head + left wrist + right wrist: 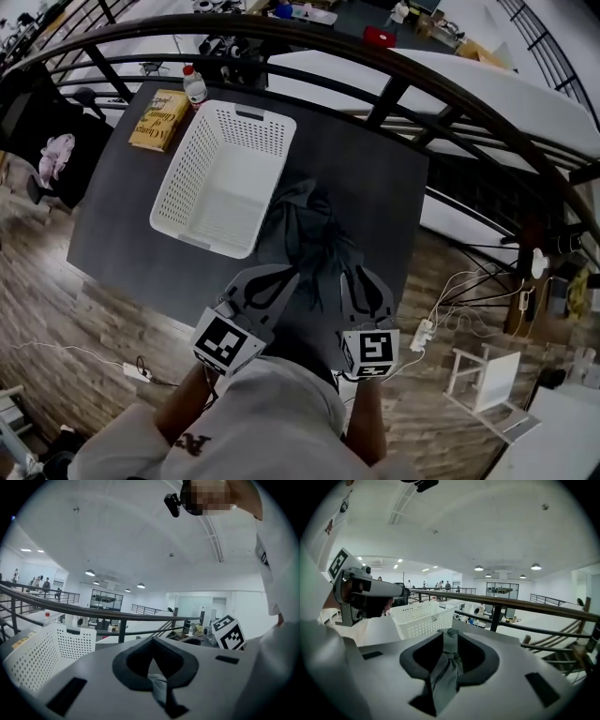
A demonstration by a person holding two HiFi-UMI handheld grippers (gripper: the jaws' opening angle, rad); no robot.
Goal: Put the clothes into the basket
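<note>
A dark grey garment point(305, 230) lies crumpled on the dark table point(380, 178), just right of the empty white perforated basket point(220, 202). Its near edge runs up into both grippers at the table's front. My left gripper point(272, 277) is shut on a strip of the cloth point(158, 688), its tips meeting. In my right gripper point(367, 281) the jaws stand slightly apart, with bunched cloth point(445, 670) filling the gap between the pads. The basket appears to the left in the left gripper view point(33, 663) and ahead in the right gripper view point(424, 618).
A yellow book point(159, 119) and a small bottle point(194, 84) sit at the table's far left corner behind the basket. A black railing point(394, 84) curves behind the table. Cables and a power strip point(422, 333) lie on the floor at right, near a white stool point(487, 375).
</note>
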